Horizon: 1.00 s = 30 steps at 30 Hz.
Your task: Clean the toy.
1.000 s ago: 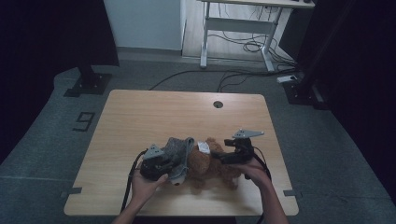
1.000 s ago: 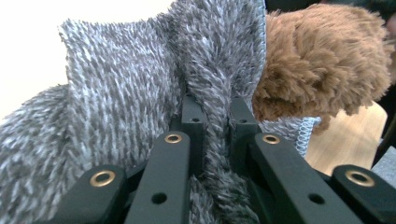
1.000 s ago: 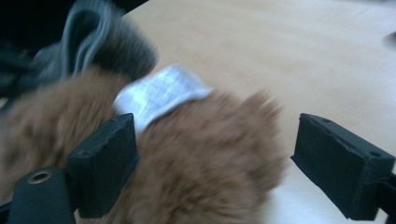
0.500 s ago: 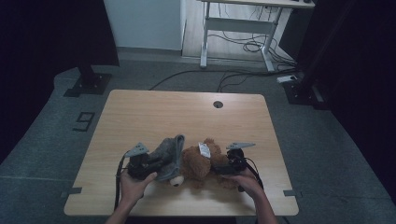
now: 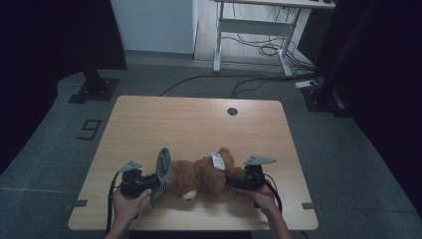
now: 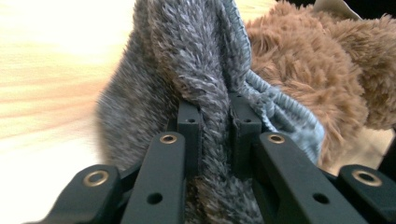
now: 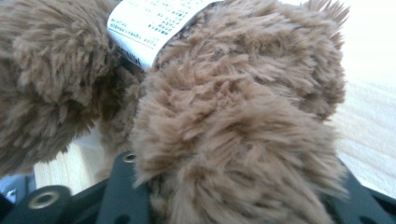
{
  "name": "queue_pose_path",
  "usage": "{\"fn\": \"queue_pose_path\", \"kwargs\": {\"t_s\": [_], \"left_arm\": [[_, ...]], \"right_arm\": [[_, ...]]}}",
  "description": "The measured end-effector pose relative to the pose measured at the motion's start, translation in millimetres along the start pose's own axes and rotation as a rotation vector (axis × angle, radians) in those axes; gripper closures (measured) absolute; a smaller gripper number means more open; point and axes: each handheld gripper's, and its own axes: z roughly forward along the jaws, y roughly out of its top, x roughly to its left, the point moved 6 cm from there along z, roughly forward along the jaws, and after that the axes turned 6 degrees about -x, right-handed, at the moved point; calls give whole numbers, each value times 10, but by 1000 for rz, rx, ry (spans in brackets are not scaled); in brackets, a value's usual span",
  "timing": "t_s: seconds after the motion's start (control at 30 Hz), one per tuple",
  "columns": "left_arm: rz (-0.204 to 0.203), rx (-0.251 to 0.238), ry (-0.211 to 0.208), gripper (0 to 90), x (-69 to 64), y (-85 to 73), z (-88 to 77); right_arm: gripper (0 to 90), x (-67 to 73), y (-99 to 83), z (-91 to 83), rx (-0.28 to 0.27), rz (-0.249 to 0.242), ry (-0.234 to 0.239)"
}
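A: Presently, item one?
B: Brown teddy bear (image 5: 201, 175), lying lower centre of frame on the counter (image 5: 199, 119), white tag (image 5: 217, 159) showing.
A: Left gripper (image 5: 149, 183)?
B: Jaws clamped on grey knit garment (image 6: 187, 70) at the bear's left end.
A: Right gripper (image 5: 234, 180)?
B: Jaws just closing, brown plush limb (image 7: 233, 140) between them; whether the pads press, cannot tell.
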Motion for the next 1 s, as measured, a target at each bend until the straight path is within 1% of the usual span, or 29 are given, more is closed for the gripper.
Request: {"fn": "queue_pose_path", "kwargs": {"t_s": [0.1, 0.17, 0.2, 0.3, 0.33, 0.37, 0.4, 0.43, 0.5, 0.53, 0.6, 0.63, 0.67, 0.7, 0.73, 0.77, 0.8, 0.83, 0.87, 0.9, 0.93, 1.0], "left_arm": [[-6, -17, -3, 791, -48, 77, 71], [3, -26, 3, 794, -68, 150, 124], [9, -35, 13, 795, -68, 198, 158], [-2, -62, 26, 797, -45, 356, 277], [4, -63, 41, 797, -17, 426, 339], [4, -59, 52, 797, 7, 460, 378], [-2, -43, 62, 796, 50, 496, 433], [-5, -36, 63, 796, 72, 508, 455], [0, -35, 58, 794, 95, 526, 445], [14, -46, 56, 793, 93, 542, 396], [17, -83, 30, 793, 61, 591, 308], [25, -102, 15, 792, 21, 631, 259], [44, -121, 3, 792, -59, 689, 216], [62, -127, -5, 792, -121, 726, 201], [97, -133, -16, 792, -242, 786, 201], [124, -133, -26, 792, -349, 832, 220], [148, -131, -39, 792, -459, 876, 257], [167, -125, -47, 792, -539, 908, 294], [189, -115, -62, 792, -670, 955, 374], [204, -109, -71, 792, -743, 982, 432], [222, -97, -88, 793, -860, 1021, 541], [233, -82, -115, 794, -1018, 1064, 706]], "right_arm": [[592, 36, 36, -3, -58, -8, -7], [600, 36, 89, -2, -108, -16, -19], [600, 31, 119, 2, -129, -31, -35], [599, -10, 227, 37, -189, -69, -91], [598, -34, 270, 56, -208, -86, -117], [594, -76, 313, 85, -224, -109, -150], [590, -105, 325, 107, -225, -114, -159], [582, -157, 326, 142, -212, -109, -165], [567, -222, 301, 167, -200, -93, -165], [560, -245, 283, 161, -202, -79, -158], [539, -264, 244, 130, -200, -72, -145], [526, -264, 225, 118, -196, -73, -139], [519, -258, 209, 112, -193, -72, -137], [513, -247, 192, 108, -190, -78, -141], [508, -239, 185, 107, -193, -78, -142], [502, -232, 174, 104, -193, -72, -148], [496, -231, 169, 105, -195, -68, -154], [491, -228, 161, 103, -199, -66, -159], [489, -227, 150, 99, -200, -71, -163], [488, -224, 130, 97, -206, -72, -166], [488, -225, 118, 97, -210, -74, -166], [487, -224, 93, 90, -200, -83, -166]]}}
